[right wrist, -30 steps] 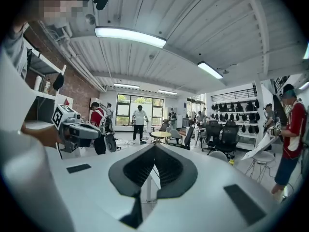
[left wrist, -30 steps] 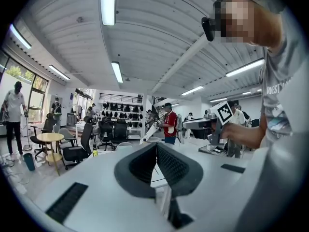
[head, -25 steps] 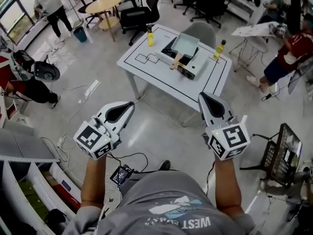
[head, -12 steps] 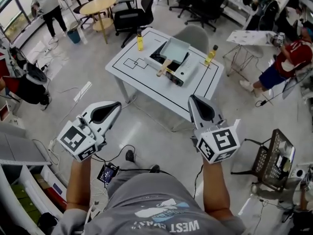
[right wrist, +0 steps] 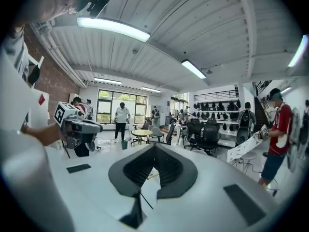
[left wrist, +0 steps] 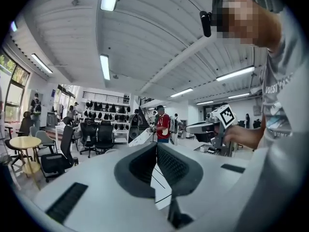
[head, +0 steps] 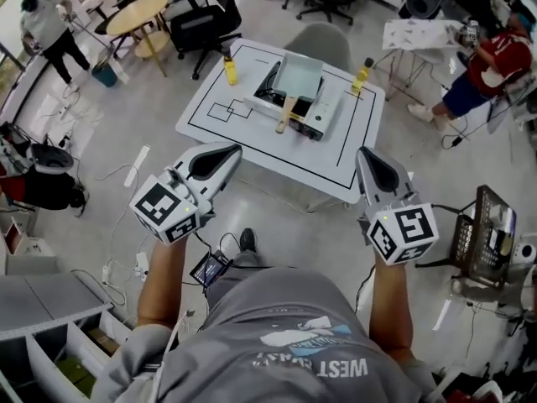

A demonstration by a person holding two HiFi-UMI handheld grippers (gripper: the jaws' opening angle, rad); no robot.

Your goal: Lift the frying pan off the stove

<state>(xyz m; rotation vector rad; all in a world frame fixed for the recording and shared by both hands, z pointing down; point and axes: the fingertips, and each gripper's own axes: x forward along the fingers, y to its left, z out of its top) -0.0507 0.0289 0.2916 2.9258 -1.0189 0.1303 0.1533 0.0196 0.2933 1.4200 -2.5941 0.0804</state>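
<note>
While the pan point(head: 299, 77) sits on top of the stove point(head: 317, 114), both my tools hang well short of that stove, on its near side. The left gripper point(head: 225, 154) has its fingers pressed together on nothing, and the right gripper point(head: 369, 159) is likewise closed and empty. From the stove's near edge the wooden handle point(head: 284, 114) runs out toward me, slanting a little to my left, so the pan's long axis lies roughly along my line of approach. I judge the left gripper the nearer one to the handle's end; its fingers would have to spread before they could take it. Nothing shows inside the pan. A yellow bottle point(head: 228, 68) stands left of the stove and a second bottle point(head: 362, 75) right of it, both on the table point(head: 252, 137); I cannot tell what they hold.
</note>
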